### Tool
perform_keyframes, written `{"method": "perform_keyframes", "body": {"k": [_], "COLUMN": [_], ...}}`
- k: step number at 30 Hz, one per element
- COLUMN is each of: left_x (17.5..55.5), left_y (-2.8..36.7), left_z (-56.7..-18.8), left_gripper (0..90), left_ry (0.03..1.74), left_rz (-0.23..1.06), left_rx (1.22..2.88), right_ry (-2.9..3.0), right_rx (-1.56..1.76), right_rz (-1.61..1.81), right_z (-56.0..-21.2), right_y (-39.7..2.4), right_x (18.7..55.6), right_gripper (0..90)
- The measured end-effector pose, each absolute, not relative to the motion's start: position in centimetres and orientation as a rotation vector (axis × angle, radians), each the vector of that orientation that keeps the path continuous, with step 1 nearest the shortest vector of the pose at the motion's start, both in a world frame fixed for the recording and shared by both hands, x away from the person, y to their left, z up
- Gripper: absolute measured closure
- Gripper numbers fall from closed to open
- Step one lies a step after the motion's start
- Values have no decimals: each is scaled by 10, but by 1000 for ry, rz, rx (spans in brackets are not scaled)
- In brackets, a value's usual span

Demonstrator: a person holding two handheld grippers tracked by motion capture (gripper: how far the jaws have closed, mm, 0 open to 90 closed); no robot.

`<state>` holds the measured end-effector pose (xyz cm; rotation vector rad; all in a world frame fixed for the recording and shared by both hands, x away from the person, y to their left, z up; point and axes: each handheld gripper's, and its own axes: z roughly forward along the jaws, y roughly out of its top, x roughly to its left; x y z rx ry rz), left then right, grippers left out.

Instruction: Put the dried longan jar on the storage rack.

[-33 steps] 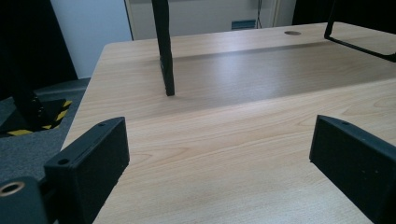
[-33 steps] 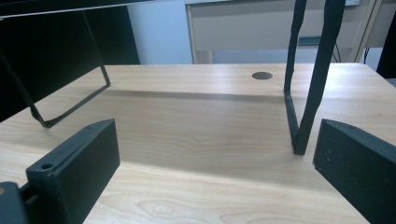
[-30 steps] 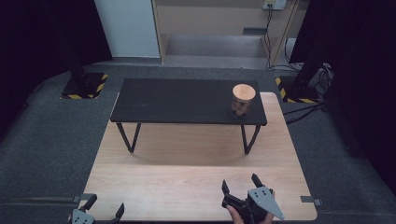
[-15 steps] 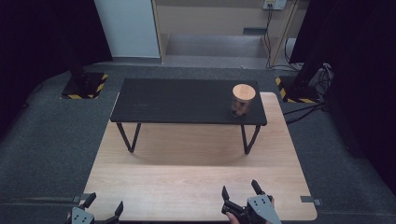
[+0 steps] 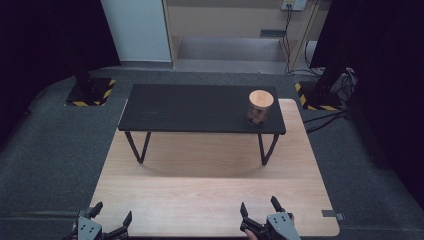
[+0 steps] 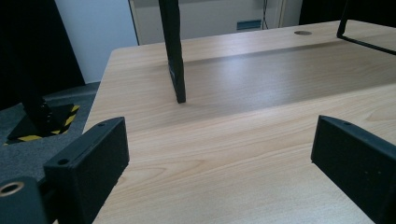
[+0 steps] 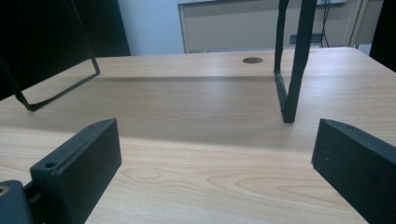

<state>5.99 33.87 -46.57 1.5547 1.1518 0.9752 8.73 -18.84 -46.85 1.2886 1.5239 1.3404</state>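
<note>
Jar [image 5: 260, 106], seemingly, far beyond both grippers.

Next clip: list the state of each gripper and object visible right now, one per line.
Left gripper: open, empty, low at the wooden table's near edge.
Right gripper: open, empty, at the near edge.
Jar: upright on the black bench, lid on, contents unclear.
Black bench: standing on the wooden table.
</note>
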Motion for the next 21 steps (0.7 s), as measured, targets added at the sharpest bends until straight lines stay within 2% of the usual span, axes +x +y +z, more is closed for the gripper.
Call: {"method": "perform_keyframes", "body": {"k": [21], "left_x": [67], "left_y": [334], "left_z": [-464], "left_gripper": [27], "left_ry": [1147], "left_rz": [978], "left_rx": [1570], "right_ry": [1518], "right_rx": [1315], "right_rz": [1347], "right_z": [-484], "right_y": [-199], "right_x": [87], "right_gripper": [22]}}
